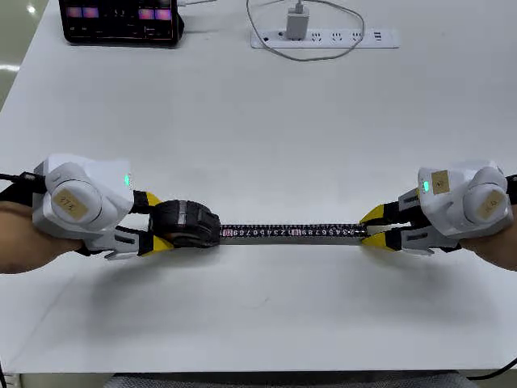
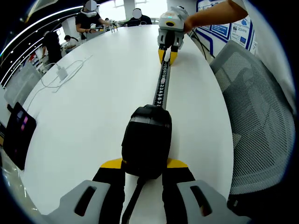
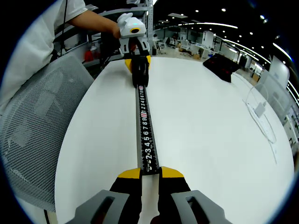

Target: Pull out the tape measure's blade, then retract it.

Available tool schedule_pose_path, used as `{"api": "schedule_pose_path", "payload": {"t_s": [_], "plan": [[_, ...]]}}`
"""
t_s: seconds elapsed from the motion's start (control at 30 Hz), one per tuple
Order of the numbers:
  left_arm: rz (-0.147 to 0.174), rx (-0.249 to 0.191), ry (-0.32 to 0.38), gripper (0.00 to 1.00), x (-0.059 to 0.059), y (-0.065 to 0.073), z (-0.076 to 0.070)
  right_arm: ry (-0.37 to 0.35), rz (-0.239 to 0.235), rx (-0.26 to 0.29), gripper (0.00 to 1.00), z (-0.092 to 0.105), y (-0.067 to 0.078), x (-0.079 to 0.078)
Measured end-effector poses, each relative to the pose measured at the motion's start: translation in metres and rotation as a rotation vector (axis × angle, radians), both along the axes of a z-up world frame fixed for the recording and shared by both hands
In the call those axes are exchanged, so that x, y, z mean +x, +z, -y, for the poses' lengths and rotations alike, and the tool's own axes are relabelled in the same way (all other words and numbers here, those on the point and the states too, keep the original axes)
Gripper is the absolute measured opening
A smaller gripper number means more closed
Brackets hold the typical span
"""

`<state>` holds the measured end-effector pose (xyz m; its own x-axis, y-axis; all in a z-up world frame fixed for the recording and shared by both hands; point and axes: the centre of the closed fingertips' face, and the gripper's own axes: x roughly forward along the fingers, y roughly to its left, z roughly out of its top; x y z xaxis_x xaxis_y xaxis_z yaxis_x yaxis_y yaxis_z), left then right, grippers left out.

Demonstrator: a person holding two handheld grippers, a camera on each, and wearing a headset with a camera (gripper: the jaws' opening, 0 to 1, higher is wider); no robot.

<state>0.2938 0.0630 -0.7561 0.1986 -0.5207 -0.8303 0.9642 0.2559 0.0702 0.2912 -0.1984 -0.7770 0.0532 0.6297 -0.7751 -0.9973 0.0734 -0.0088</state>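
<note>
On the white table [image 1: 258,145], the black tape measure case [image 1: 187,224] is clamped in the left gripper [image 1: 157,221]. The extended blade [image 1: 291,233] is pinched at its tip by the nearly closed right gripper [image 1: 373,229]. Farther off, a power strip [image 1: 339,38] is seen in the head view, and people [image 2: 88,18] in the left gripper view.

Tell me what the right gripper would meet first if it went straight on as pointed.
Beyond the blade the right gripper pinches, the black tape measure case in the left gripper; the table between looks free.
</note>
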Motion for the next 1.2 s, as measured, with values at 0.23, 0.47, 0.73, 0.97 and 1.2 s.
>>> {"api": "schedule_pose_path", "payload": {"t_s": [0.23, 0.47, 0.73, 0.97, 1.2], "plan": [[-0.001, 0.000, -0.001, 0.25, 0.000, 0.000, 0.000, -0.005, 0.003, -0.023, 0.08, 0.008, 0.000, 0.001], [0.000, 0.001, -0.001, 0.25, 0.000, 0.000, 0.001, -0.009, -0.004, -0.033, 0.08, 0.015, 0.000, -0.001], [0.001, 0.000, 0.004, 0.25, 0.000, 0.000, 0.001, -0.020, -0.012, -0.053, 0.09, 0.019, -0.001, -0.001], [-0.004, 0.010, 0.017, 0.25, 0.001, 0.000, 0.002, -0.024, -0.034, -0.049, 0.09, 0.020, -0.001, -0.001], [0.002, 0.017, 0.020, 0.26, 0.001, 0.000, 0.002, -0.025, -0.020, -0.072, 0.10, 0.020, -0.001, 0.000]]}}
